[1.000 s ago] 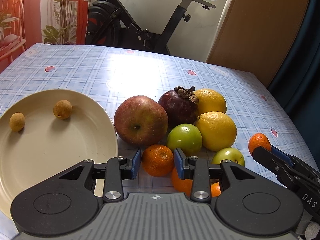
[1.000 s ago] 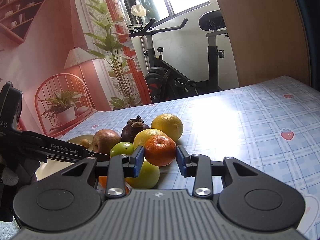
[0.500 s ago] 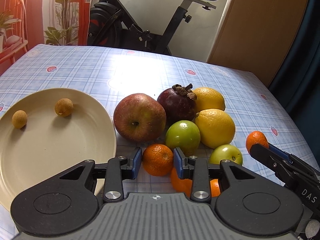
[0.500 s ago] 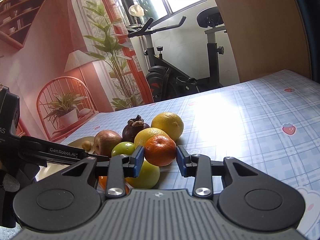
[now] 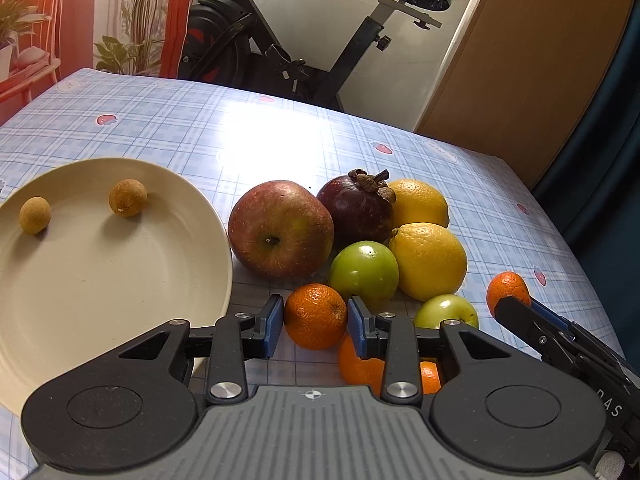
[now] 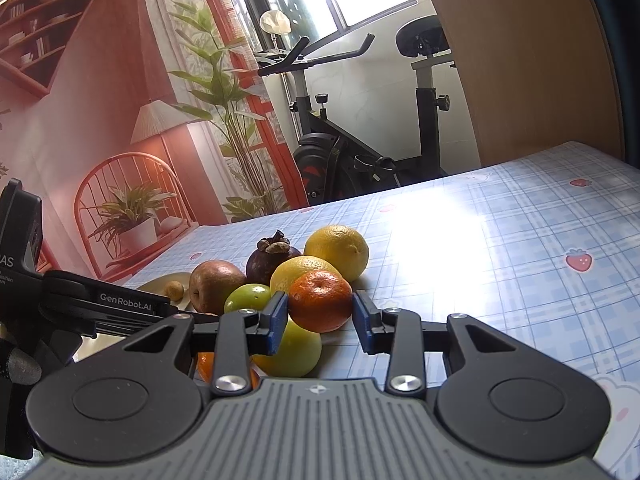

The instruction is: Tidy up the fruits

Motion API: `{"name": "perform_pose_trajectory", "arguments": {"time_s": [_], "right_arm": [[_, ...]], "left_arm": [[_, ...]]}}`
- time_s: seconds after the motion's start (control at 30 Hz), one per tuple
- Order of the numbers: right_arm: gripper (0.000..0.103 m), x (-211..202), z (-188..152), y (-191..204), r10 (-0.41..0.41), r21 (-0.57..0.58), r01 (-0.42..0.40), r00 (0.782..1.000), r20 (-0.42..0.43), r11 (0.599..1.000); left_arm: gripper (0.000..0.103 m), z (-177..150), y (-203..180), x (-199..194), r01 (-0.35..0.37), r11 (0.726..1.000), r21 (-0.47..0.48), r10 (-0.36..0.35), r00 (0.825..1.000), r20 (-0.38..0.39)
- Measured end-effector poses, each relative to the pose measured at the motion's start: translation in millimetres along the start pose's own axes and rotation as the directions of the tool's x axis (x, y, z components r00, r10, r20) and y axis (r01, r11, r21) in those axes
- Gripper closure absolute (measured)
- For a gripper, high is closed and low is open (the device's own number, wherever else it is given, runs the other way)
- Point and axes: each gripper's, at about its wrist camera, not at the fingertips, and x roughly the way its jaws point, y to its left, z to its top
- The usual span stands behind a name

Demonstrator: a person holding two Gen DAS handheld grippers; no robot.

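Note:
In the left wrist view my left gripper [image 5: 315, 326] is shut on a small mandarin [image 5: 315, 316] at the near edge of the fruit pile. The pile holds a red apple [image 5: 280, 236], a dark mangosteen [image 5: 356, 208], two lemons [image 5: 430, 260], two green fruits [image 5: 364, 274] and more mandarins [image 5: 360, 364] half hidden under my fingers. A cream plate [image 5: 200, 216] with two longans [image 5: 128, 197] lies left of the pile. My right gripper [image 6: 320, 316] is shut on another mandarin [image 6: 320, 300], which also shows at the right of the pile [image 5: 507, 286].
The table wears a blue checked cloth [image 5: 160, 120] with strawberry prints. An exercise bike [image 5: 280, 40] stands beyond the far edge, next to a wooden door [image 5: 520, 60]. A dark curtain [image 5: 600, 160] hangs at the right.

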Motion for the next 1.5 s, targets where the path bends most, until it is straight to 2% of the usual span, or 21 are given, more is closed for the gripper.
{"name": "perform_pose_trajectory", "arguments": {"time_s": [0.4,0.73,0.93,1.07,1.33,1.5], "right_arm": [[0.065,0,2,-3,0.003,0.011,-0.003,1.0,-0.001,1.0],[0.065,1,2,-4,0.005,0.01,-0.005,1.0,-0.003,1.0],[0.065,2,2,-2,-0.003,-0.002,0.003,1.0,-0.008,1.0],[0.065,4,6,0,-0.018,-0.007,0.018,1.0,-0.019,1.0],[0.065,0,42,26,0.03,-0.059,-0.029,0.999,0.02,0.998],[0.065,26,66,58,0.101,-0.139,-0.101,0.995,-0.004,0.985]], "left_arm": [[0.066,5,6,-37,-0.022,0.999,-0.036,0.026,0.993,0.114],[0.066,11,19,-56,-0.057,0.996,-0.064,0.066,0.988,0.141],[0.066,17,40,-75,-0.106,0.989,-0.106,0.123,0.979,0.162],[0.066,21,47,-88,-0.142,0.985,-0.094,0.156,0.974,0.167],[0.066,36,78,-104,-0.136,0.974,-0.179,0.171,0.965,0.197],[0.066,45,109,-112,-0.12,0.966,-0.229,0.164,0.969,0.185]]}}
